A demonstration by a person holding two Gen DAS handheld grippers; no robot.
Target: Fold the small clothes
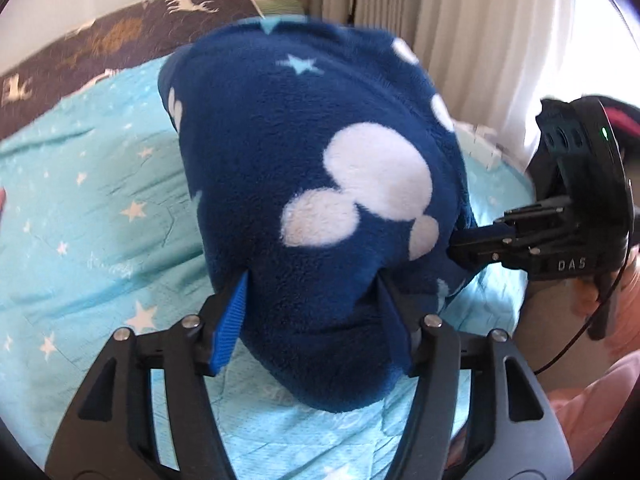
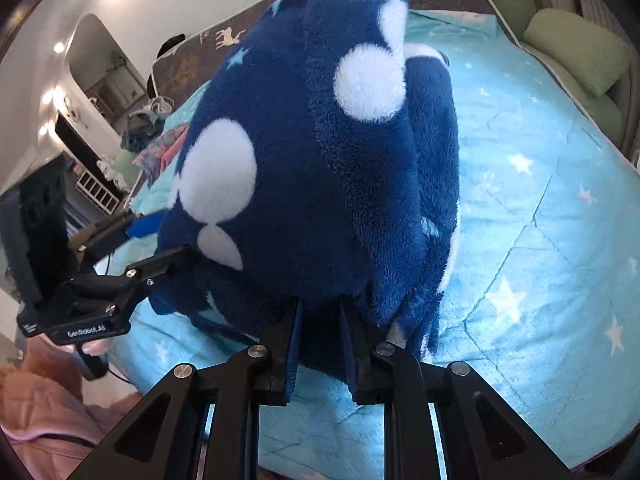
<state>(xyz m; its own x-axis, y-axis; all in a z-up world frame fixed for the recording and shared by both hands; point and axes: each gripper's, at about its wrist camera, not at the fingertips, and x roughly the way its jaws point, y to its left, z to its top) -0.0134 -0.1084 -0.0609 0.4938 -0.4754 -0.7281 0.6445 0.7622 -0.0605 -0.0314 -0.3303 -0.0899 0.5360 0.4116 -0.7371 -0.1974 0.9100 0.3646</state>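
Left wrist view: the navy fleece garment [image 1: 316,184] with white mouse-head shapes bulges above the bed's pale blue star-print quilt [image 1: 92,216]. The left tool [image 1: 316,312] stands partly open, fleece bunched between its jaws. The right tool [image 2: 318,344] is nearly closed, pinching the fleece. Beyond the quilt lie a brown deer-print blanket [image 1: 120,28] and cream curtains [image 1: 460,20].

Both wrist views look closely down, sharing the fleece garment [image 1: 312,184].
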